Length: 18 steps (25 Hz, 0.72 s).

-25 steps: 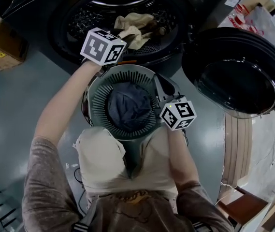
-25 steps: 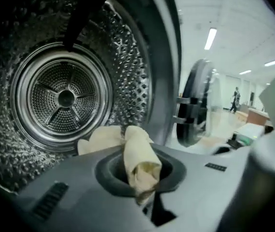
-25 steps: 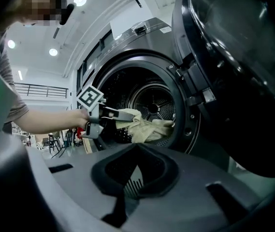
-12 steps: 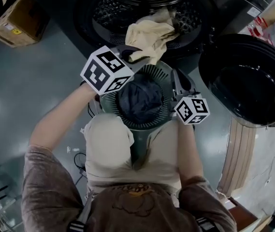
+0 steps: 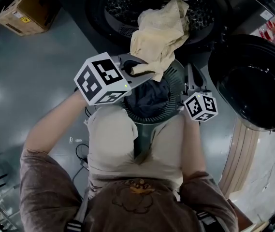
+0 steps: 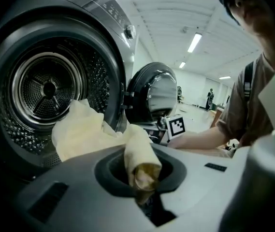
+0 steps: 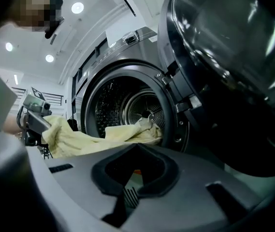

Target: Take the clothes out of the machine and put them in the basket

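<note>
My left gripper point(image 5: 138, 70) is shut on a corner of a cream cloth point(image 5: 159, 30). The cloth hangs from it over the far rim of the round grey basket point(image 5: 172, 111); its other end still lies in the machine's drum point(image 5: 127, 4). In the left gripper view the rolled cloth end point(image 6: 142, 161) sits pinched at the left gripper point(image 6: 146, 178). A dark garment point(image 5: 147, 98) lies in the basket. My right gripper point(image 5: 191, 76) is at the basket's right rim, pointing level at the drum point(image 7: 137, 110) with nothing in it. How its jaws stand does not show.
The machine's round door point(image 5: 253, 86) stands open to the right of the basket. A cardboard box point(image 5: 28, 6) sits on the floor at the far left. The person's knees point(image 5: 110, 139) press against the basket's near side.
The left gripper has pulled the cream cloth out of the drum toward the basket and lifted it slightly. The right gripper has stayed at the basket's rim.
</note>
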Each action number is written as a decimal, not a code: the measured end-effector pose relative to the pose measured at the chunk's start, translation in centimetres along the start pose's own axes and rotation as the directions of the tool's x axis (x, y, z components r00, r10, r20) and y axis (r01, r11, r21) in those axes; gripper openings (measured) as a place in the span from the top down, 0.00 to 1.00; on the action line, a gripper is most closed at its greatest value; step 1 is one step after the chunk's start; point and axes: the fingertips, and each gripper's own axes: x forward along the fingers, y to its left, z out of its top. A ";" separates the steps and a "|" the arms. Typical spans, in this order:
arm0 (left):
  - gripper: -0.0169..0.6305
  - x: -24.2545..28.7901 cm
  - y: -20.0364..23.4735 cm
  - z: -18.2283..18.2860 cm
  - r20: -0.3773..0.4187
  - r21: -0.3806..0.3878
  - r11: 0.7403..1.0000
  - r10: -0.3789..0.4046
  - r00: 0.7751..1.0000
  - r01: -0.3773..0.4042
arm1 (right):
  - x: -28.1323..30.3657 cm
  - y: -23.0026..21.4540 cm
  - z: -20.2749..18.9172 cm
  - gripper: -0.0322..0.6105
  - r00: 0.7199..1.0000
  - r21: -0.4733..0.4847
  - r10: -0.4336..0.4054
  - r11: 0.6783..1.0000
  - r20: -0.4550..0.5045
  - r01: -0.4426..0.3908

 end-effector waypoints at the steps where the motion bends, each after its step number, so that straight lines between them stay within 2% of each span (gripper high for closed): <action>1: 0.92 0.2 -0.1 -0.3 -0.005 0.011 1.000 0.001 1.000 -0.001 | 0.0 0.0 0.0 0.95 1.000 0.003 0.001 1.000 0.000 -0.001; 4: 0.89 0.6 0.1 -0.9 -0.013 0.027 1.000 0.016 1.000 -0.016 | 0.2 0.6 -0.2 0.95 1.000 -0.005 0.021 1.000 -0.005 -0.021; 9: 0.63 1.0 -0.1 -2.0 -0.071 0.078 0.997 0.022 0.997 -0.017 | 0.2 0.7 -0.1 0.95 0.999 0.004 0.032 0.999 -0.003 -0.032; 12: 0.55 0.7 0.4 -2.2 -0.068 0.086 0.996 0.031 0.997 -0.025 | 0.2 0.9 -0.2 0.95 0.999 0.006 0.035 0.999 -0.002 -0.035; 15: 0.47 0.9 2.3 -2.1 -0.037 0.068 0.995 0.073 0.997 -0.071 | 0.1 1.0 -0.3 0.95 0.999 0.002 0.038 0.999 -0.009 -0.038; 18: 0.38 2.0 5.9 -1.6 0.000 0.048 0.986 0.158 0.987 -0.158 | 0.0 1.3 -0.3 0.95 0.999 0.002 0.048 0.999 -0.015 -0.048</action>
